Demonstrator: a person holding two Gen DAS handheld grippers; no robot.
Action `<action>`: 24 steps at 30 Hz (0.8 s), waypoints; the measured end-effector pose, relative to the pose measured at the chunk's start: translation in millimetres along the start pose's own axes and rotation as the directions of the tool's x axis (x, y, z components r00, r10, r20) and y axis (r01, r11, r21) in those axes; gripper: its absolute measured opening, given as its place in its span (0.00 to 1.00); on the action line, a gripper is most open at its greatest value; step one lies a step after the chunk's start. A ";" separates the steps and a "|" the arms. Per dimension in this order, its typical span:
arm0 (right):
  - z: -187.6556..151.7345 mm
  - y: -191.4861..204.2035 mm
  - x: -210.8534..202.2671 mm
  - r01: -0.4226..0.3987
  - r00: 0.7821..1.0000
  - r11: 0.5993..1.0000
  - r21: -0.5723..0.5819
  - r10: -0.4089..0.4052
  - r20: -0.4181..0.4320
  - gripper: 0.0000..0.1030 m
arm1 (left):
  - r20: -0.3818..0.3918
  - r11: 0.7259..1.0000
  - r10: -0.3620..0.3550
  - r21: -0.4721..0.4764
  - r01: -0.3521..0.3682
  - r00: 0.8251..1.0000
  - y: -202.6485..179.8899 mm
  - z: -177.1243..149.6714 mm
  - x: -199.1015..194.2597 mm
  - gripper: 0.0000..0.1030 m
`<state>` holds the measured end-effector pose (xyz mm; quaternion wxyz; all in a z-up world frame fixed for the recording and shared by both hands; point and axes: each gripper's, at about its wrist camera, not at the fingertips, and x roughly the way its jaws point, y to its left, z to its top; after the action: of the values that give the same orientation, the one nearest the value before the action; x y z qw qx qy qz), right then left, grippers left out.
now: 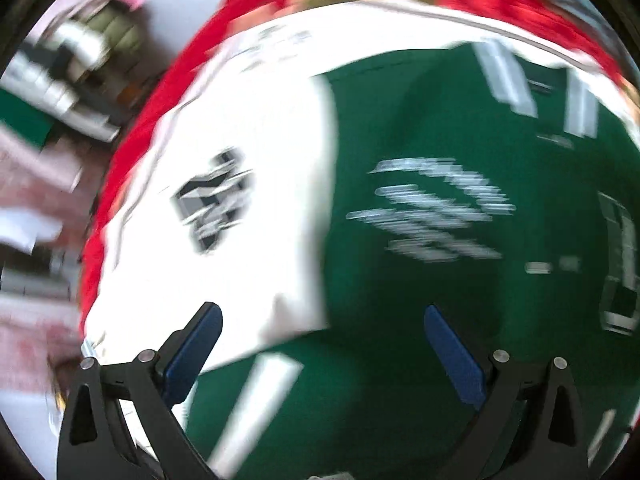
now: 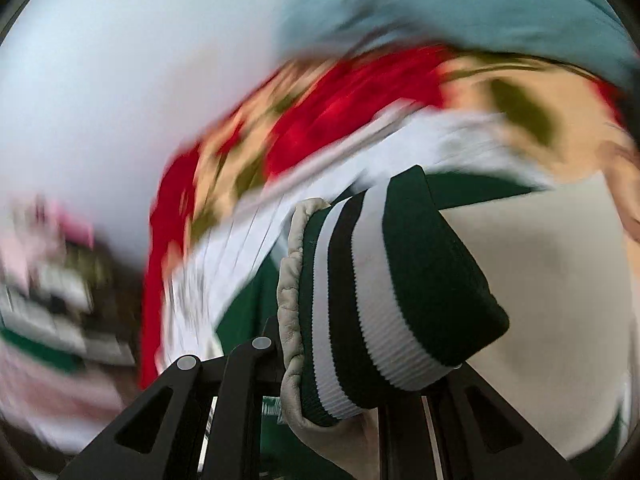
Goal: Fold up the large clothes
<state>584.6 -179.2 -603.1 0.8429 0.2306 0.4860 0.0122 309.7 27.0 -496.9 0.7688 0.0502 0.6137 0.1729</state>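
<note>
Both views are heavily smeared, so fine detail is lost.

From the left wrist camera, the left gripper [image 1: 322, 342] points down at a green and white jacket [image 1: 420, 208] that fills most of the picture. Its two blue pads [image 1: 192, 356] stand wide apart with nothing between them, and nothing is held. The jacket lies spread out, with a cream-white sleeve [image 1: 224, 168] on the left bearing a dark patch [image 1: 214, 200], and a green body on the right with white lettering too blurred to read. White stripes cross the green near the top right and at the bottom. Under the jacket, a red cloth [image 1: 160, 92] with a pale flower pattern shows as a band along its left and upper edges. Beyond that, at far left, is a jumble of pink, white and green shapes (too blurred to tell apart).

From the right wrist camera, the right gripper [image 2: 352, 396] is clamped on the jacket's cuff [image 2: 384, 292], a ribbed band of dark green, white and black stripes that stands up sharply from between the jaws. A puckered cream sleeve edge [image 2: 292, 280] joins the cuff on its left. The fingertips are hidden by the fabric. Behind the cuff, the rest of the jacket and the red cloth trail away in a blur. A blue-grey cloth [image 2: 460, 4] fills the top right, against a plain white wall [image 2: 120, 80].

No container can be made out in either view.
</note>
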 end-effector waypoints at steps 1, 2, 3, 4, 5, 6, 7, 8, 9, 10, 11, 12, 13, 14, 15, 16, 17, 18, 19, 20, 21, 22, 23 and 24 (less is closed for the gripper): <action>-16.9 21.9 21.1 0.016 1.000 0.998 -0.063 -0.017 -0.026 0.15 | -0.009 1.000 0.015 -0.024 -0.016 1.000 19.5 -2.7 5.6 1.00; -32.9 46.4 45.8 0.033 0.997 0.992 -0.125 -0.041 -0.060 0.15 | -0.024 0.998 0.030 -0.048 -0.031 0.999 41.7 -6.7 12.3 1.00; -52.5 71.6 77.2 0.035 0.991 0.983 -0.181 -0.057 -0.122 0.15 | -0.039 0.997 0.040 -0.069 -0.043 0.998 63.0 -11.5 17.7 1.00; -69.6 82.6 95.0 0.036 0.985 0.978 -0.207 -0.069 -0.157 0.15 | -0.049 0.995 0.050 -0.088 -0.054 0.998 84.7 -17.3 21.7 1.00; -90.4 103.7 125.5 0.035 0.969 0.964 -0.263 -0.097 -0.228 0.15 | -0.055 0.993 0.061 -0.099 -0.066 0.997 101.3 -22.7 23.7 1.00; -97.1 107.3 144.2 0.020 0.953 0.958 -0.287 -0.105 -0.285 0.17 | -0.059 0.991 0.070 -0.108 -0.076 0.996 117.0 -27.8 25.4 1.00; -106.3 109.5 166.5 -0.008 0.926 0.957 -0.289 -0.102 -0.363 0.23 | -0.065 0.990 0.078 -0.115 -0.085 0.995 131.3 -33.6 26.8 1.00; -111.1 109.3 171.7 -0.029 0.913 0.961 -0.277 -0.087 -0.399 0.26 | -0.076 0.988 0.087 -0.124 -0.096 0.993 147.7 -40.5 28.4 1.00; -117.5 108.0 173.7 -0.092 0.898 0.970 -0.223 -0.016 -0.439 0.35 | -0.094 0.985 0.092 -0.139 -0.105 0.991 165.3 -49.3 29.6 1.00; -117.5 105.6 168.7 -0.141 0.892 0.974 -0.179 0.046 -0.450 0.56 | -0.116 0.981 0.091 -0.160 -0.109 0.989 182.1 -59.0 30.7 1.00; -117.5 102.3 160.5 -0.189 0.884 0.973 -0.135 0.109 -0.454 0.69 | -0.139 0.977 0.086 -0.180 -0.110 0.987 191.8 -66.9 29.8 1.00; -116.1 96.7 144.3 -0.267 0.867 0.962 -0.067 0.209 -0.453 0.93 | -0.164 0.973 0.075 -0.204 -0.108 0.984 203.4 -75.2 31.5 1.00; -114.2 94.2 135.3 -0.296 0.860 0.954 -0.040 0.248 -0.446 0.97 | -0.188 0.968 0.058 -0.228 -0.101 0.980 211.2 -81.3 33.3 1.00; -112.7 88.8 119.8 -0.337 0.848 0.942 -0.002 0.302 -0.435 0.97 | -0.222 0.960 0.026 -0.266 -0.086 0.975 221.0 -90.4 36.1 1.00; -112.7 78.4 100.4 -0.376 0.831 0.925 0.052 0.362 -0.422 0.97 | -0.252 0.945 -0.037 -0.324 -0.049 0.967 232.3 -100.0 40.0 1.00; -109.8 70.1 88.2 -0.384 0.825 0.920 0.086 0.383 -0.415 0.97 | -0.270 0.924 -0.103 -0.382 -0.008 0.957 240.9 -107.5 44.5 1.00; -108.9 61.8 79.5 -0.381 0.822 0.917 0.122 0.396 -0.410 0.97 | -0.282 0.889 -0.192 -0.456 0.045 0.940 249.6 -117.1 51.0 1.00; -112.4 46.8 69.8 -0.361 0.820 0.916 0.174 0.401 -0.408 0.97 | -0.281 0.851 -0.264 -0.518 0.085 0.923 255.5 -124.5 57.8 1.00; -113.8 35.7 61.9 -0.346 0.820 0.916 0.205 0.401 -0.408 0.97 | -0.268 0.804 -0.333 -0.582 0.123 0.904 260.8 -131.8 67.0 1.00; -118.6 30.0 59.9 -0.331 0.823 0.917 0.223 0.396 -0.408 0.97 | -0.256 0.767 -0.380 -0.625 0.148 0.889 264.3 -135.7 75.5 0.99; -122.6 23.9 56.8 -0.312 0.827 0.923 0.226 0.381 -0.412 0.97 | -0.241 0.724 -0.426 -0.669 0.169 0.872 267.7 -138.6 84.9 0.99; -129.9 17.4 54.1 -0.279 0.836 0.935 0.219 0.349 -0.424 0.97 | -0.222 0.686 -0.455 -0.704 0.181 0.862 271.4 -140.1 92.5 0.99; -133.1 15.4 52.6 -0.256 0.841 0.942 0.216 0.327 -0.432 0.97 | -0.176 0.623 -0.492 -0.755 0.204 0.853 278.0 -141.3 103.1 0.99; -138.8 10.6 50.0 -0.239 0.841 0.947 0.216 0.313 -0.442 0.97 | -0.137 0.576 -0.508 -0.788 0.217 0.851 283.3 -139.9 112.1 0.99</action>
<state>498.6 -105.2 -698.1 0.6689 0.3520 0.6369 0.1521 138.4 309.8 -552.6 0.6167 -0.4305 0.6093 0.2512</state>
